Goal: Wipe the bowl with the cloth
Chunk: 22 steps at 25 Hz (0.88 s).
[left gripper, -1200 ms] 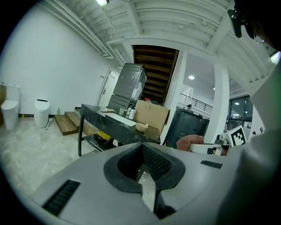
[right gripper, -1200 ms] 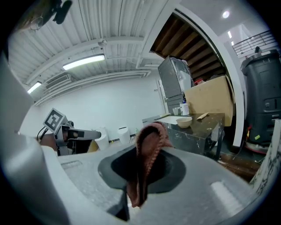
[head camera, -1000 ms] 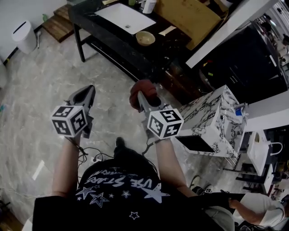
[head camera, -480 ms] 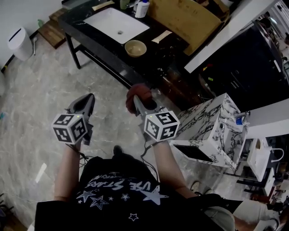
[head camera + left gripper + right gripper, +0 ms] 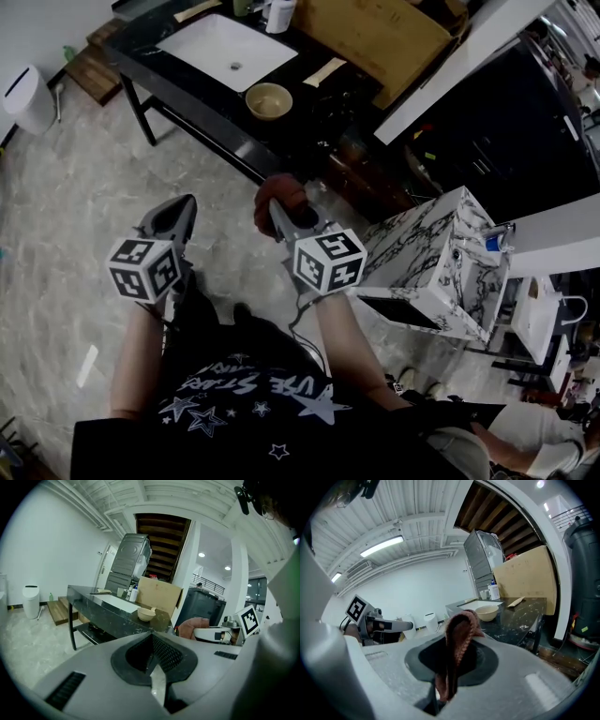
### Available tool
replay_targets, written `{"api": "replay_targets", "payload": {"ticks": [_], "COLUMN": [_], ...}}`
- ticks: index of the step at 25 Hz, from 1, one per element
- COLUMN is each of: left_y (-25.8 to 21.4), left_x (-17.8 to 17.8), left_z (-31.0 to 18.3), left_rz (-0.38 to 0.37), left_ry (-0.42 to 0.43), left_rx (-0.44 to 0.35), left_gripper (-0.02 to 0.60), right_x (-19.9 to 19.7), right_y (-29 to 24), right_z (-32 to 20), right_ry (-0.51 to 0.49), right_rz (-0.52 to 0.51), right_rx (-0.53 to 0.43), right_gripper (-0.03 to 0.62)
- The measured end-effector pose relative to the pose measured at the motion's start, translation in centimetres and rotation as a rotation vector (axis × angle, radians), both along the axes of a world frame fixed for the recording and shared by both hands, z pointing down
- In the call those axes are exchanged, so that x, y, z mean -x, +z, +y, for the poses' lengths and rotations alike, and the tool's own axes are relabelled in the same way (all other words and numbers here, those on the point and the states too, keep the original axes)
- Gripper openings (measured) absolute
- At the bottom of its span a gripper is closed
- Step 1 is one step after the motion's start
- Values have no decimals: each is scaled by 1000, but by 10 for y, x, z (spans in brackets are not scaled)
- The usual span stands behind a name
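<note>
Showing solely in its own view: right gripper's pinch on cloth.

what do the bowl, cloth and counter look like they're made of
Bowl: probably ceramic or plastic; plain cream, matte.
Cloth: reddish-brown knit-looking fabric; ribbed texture, soft folds.
Counter: polished dark stone, likely marble; pale flecks, glossy.

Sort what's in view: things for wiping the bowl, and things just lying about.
For the job: bowl, cloth held in the right gripper.
Lying about: sink basin, bottle, cardboard sheet, white bin, marbled box.
</note>
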<state>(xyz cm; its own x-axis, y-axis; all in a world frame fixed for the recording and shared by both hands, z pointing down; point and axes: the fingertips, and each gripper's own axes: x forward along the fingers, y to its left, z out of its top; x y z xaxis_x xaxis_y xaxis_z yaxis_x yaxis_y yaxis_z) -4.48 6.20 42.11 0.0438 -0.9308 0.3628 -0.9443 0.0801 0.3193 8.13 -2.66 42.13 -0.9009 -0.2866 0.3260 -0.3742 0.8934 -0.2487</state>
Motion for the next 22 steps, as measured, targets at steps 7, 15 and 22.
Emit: {"api": "replay_targets", "payload": {"ticks": [7, 15, 22], "left_y": [9, 10, 11], "left_x": [19, 88, 114], "left_z": [-47, -117, -174], "left_rz": [10, 41, 62], "left_ry": [116, 212, 337], "left_rx": [-25, -47, -46], "left_gripper": [8, 8, 8], "right_x": [15, 63, 91], "right_y": [12, 10, 5], "right_z": [-29, -77, -120], "right_ry": [87, 188, 297], "right_rz": [34, 69, 86], "right_rx": [-1, -29, -37], "right_gripper": [52, 52, 52]}}
